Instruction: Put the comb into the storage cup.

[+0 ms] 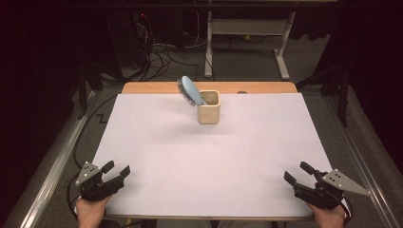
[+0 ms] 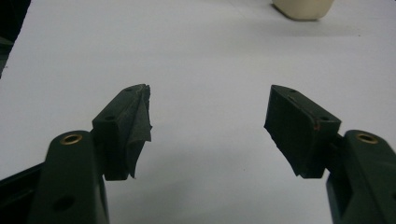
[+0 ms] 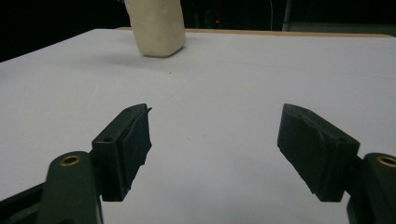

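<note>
Standing near the far edge of the bench (image 1: 157, 156), the cream cup (image 1: 208, 107) holds a blue hairbrush (image 1: 191, 91) leaning left. Left hand-held gripper (image 1: 117, 171) waits at the near left corner, right hand-held gripper (image 1: 298, 174) at the near right corner, both well apart from the cup, jaws apart and empty. No writing is readable.

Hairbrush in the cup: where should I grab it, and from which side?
Grip the hairbrush by its blue head, the part that sticks out above the beige cup; the handle sits down inside. It leans toward the table's left, bristles facing down and left, so the left gripper, fingers open, probably has the easier approach, from above and the left, closing across the head's narrow edges.
</note>
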Action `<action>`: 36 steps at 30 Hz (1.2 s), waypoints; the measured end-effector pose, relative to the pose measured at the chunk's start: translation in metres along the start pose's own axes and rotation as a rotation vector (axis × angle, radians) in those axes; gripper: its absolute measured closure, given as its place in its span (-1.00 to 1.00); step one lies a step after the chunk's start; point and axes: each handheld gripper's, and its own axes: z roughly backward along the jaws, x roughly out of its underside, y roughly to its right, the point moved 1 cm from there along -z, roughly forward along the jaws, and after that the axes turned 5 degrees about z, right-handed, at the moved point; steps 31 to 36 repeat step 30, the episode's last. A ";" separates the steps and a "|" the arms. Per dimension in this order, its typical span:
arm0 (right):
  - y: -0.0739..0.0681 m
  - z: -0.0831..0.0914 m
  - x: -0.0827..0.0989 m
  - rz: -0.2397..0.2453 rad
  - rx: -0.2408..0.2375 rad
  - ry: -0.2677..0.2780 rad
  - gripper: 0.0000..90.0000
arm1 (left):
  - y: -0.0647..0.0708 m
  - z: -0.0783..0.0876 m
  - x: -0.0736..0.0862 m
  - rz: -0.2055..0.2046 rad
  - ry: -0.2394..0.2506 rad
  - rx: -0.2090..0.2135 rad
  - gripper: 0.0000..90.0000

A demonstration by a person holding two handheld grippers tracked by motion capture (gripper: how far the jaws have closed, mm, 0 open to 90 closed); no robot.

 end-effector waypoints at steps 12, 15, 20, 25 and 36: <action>0.000 0.000 0.001 -0.002 -0.001 -0.008 -0.42 | -0.002 0.003 0.004 0.013 0.011 -0.004 -0.30; 0.000 0.000 0.001 -0.001 -0.001 -0.008 -0.42 | -0.002 0.004 0.005 0.014 0.008 -0.006 -0.30; 0.000 0.000 0.001 0.002 -0.003 -0.007 -0.42 | -0.002 0.004 0.006 0.020 0.004 -0.001 -0.31; 0.000 -0.001 0.001 0.001 -0.001 -0.008 -0.42 | -0.003 0.005 0.006 0.030 0.014 0.001 -0.31; -0.001 -0.001 0.000 0.001 -0.001 -0.007 -0.42 | -0.003 0.005 0.006 0.027 0.014 0.001 -0.31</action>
